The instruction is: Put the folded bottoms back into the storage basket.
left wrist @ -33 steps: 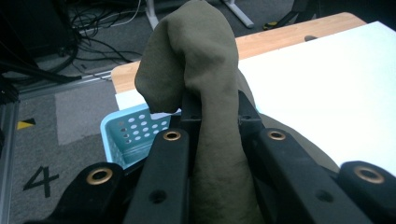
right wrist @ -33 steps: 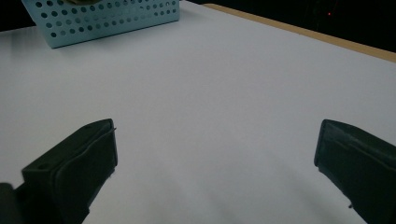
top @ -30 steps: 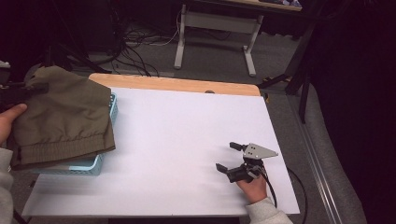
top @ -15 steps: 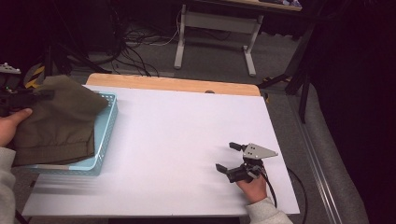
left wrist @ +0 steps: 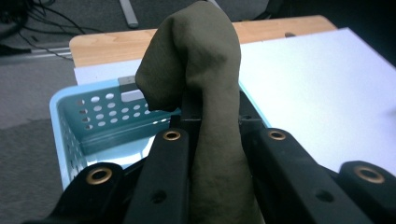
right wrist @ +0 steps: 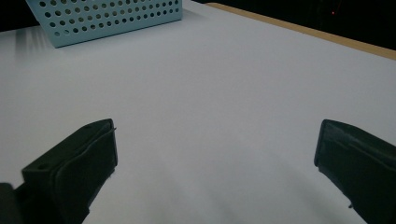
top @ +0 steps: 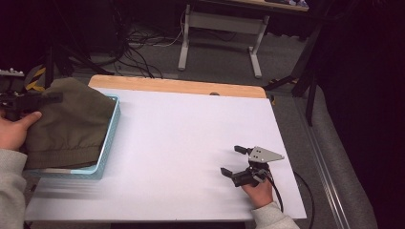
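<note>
An olive-green garment (top: 69, 125) drapes over a light blue perforated basket (top: 109, 143) at the table's left edge. My left gripper (top: 28, 99) holds it at the far left, jaws shut on a fold of the cloth (left wrist: 210, 93) above the basket (left wrist: 98, 116). My right gripper (top: 234, 161) rests low over the white table near the front right, jaws wide apart with nothing between them. Its own view has bare tabletop ahead and the basket (right wrist: 107, 18) far off.
The white sheet (top: 191, 143) covers a wooden table whose far edge (top: 176, 86) shows bare. Beyond it stand a desk frame (top: 219, 28) and floor cables (top: 138, 43). A cable (top: 291, 191) trails from the right gripper.
The left hand has carried the garment leftward, off the table side of the basket, uncovering the basket's right wall. The right gripper has stayed in place.
</note>
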The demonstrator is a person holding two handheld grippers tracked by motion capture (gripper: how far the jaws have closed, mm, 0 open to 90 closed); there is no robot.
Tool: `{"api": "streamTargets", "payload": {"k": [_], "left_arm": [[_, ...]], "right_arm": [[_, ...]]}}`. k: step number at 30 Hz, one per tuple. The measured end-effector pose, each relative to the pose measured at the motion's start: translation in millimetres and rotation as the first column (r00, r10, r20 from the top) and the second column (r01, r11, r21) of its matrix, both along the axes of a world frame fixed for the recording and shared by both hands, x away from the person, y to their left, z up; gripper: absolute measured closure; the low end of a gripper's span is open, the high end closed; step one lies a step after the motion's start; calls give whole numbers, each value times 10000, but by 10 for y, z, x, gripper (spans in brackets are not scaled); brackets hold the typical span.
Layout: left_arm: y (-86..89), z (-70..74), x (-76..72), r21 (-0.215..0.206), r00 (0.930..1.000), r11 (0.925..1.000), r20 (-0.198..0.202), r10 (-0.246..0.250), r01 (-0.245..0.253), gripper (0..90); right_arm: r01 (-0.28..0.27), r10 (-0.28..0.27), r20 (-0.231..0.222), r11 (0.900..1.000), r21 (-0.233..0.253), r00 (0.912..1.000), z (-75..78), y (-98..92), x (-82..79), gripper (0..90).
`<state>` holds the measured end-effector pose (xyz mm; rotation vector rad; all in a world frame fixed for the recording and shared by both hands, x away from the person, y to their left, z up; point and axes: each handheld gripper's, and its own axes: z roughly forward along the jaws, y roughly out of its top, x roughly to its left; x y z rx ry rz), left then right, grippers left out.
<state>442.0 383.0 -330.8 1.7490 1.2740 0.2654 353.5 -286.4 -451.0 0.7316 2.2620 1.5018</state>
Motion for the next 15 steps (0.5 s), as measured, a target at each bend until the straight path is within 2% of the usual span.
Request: {"api": "streamTargets", "payload": {"k": [1, 2, 4, 15], "left_arm": [[0, 0, 0, 0, 10000, 10000, 0, 0, 0, 794], [29, -49, 16, -312, 9999, 9995, -108, 94, -97, 794], [78, -151, 47, -607, 9994, 9977, -221, 275, -288, 793], [143, -356, 125, -644, 9947, 9937, -531, 884, -917, 781]], "right_arm": [[0, 0, 0, 10000, 0, 10000, 0, 0, 0, 0], [-7, 7, 7, 10000, 4, 10000, 0, -1, 1, 0], [-24, 24, 0, 10000, 11, 10000, -1, 1, 2, 0], [-23, 23, -14, 10000, 5, 10000, -3, 2, 4, 0]]}}
